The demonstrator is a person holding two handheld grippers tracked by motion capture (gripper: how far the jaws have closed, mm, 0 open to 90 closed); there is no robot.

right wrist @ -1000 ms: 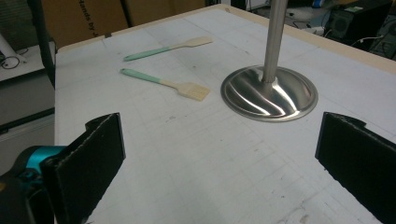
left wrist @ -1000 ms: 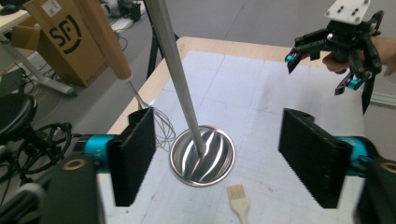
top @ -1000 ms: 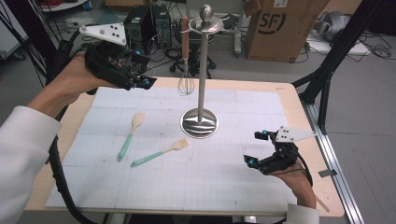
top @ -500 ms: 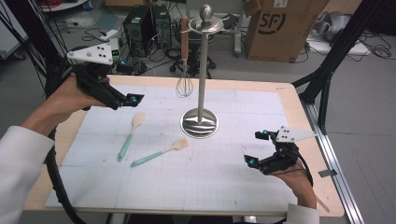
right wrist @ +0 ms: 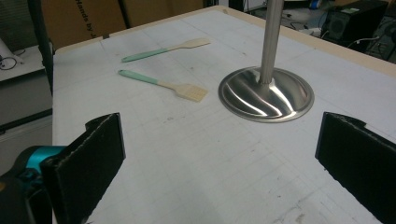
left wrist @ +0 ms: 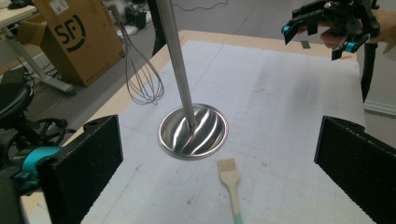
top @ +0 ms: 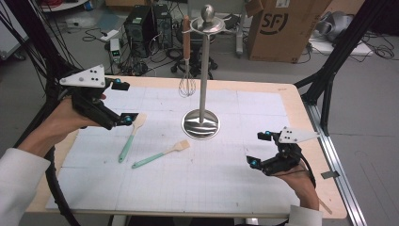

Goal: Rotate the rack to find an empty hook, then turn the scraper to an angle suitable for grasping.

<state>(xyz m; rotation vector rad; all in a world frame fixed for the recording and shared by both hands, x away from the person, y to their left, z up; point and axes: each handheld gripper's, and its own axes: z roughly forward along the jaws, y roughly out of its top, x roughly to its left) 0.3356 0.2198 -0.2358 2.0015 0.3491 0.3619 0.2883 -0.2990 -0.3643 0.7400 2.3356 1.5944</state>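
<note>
The wooden spatula [top: 130,136] nearest the left gripper [top: 123,101] lay flat on the white mat [top: 197,183], to the left of the steel stand [top: 201,123]. Its long axis ran nearly straight toward and away from the person, pale blade at the far end and mint-green handle pointing back toward the table's near edge. A second, slotted spatula [top: 161,154] lay just beside it, closer to the stand's base, blade aimed toward that base. A whisk [top: 187,82] hung from the stand's top ring.

The left gripper hovered over the first spatula's blade with its jaws spread wide and nothing between them; they had just been opening. The right gripper [top: 261,149], also spread and empty, rested well to the right of the stand.

The likely trouble: a thin, flat handle gives the jaws little to bite, so a closing grip could skid off, or nudge the spatula into its neighbour.
</note>
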